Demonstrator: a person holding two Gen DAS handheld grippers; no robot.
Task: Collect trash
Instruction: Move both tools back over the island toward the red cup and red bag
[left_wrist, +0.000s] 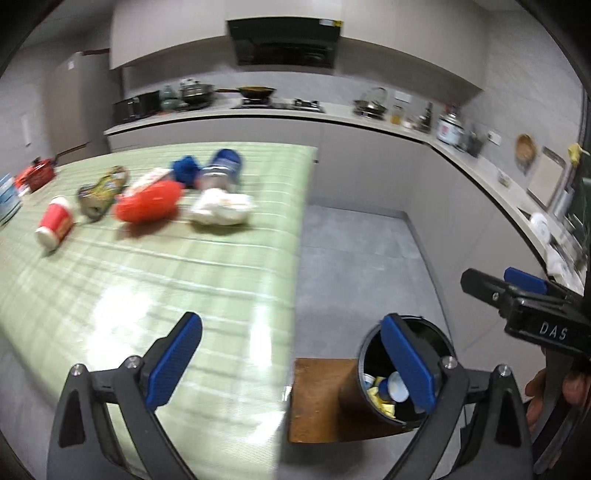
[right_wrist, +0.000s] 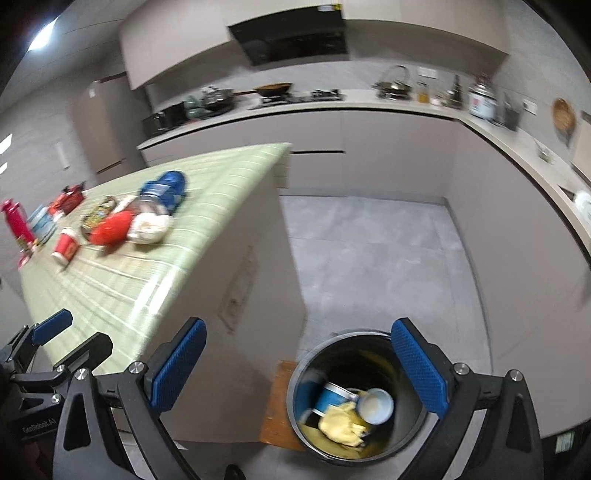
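— How far along are we?

— Partway. The black bin (right_wrist: 354, 398) on the floor beside the bench (left_wrist: 184, 266) already holds cups and yellow wrappers. My left gripper (left_wrist: 291, 365) and right gripper (right_wrist: 299, 369) both have jaws apart, empty.

— What's left?

— A red cup (left_wrist: 55, 225), red bag (left_wrist: 147, 203), white wad (left_wrist: 221, 208) and blue-capped jar (left_wrist: 221, 170) lie on the bench.
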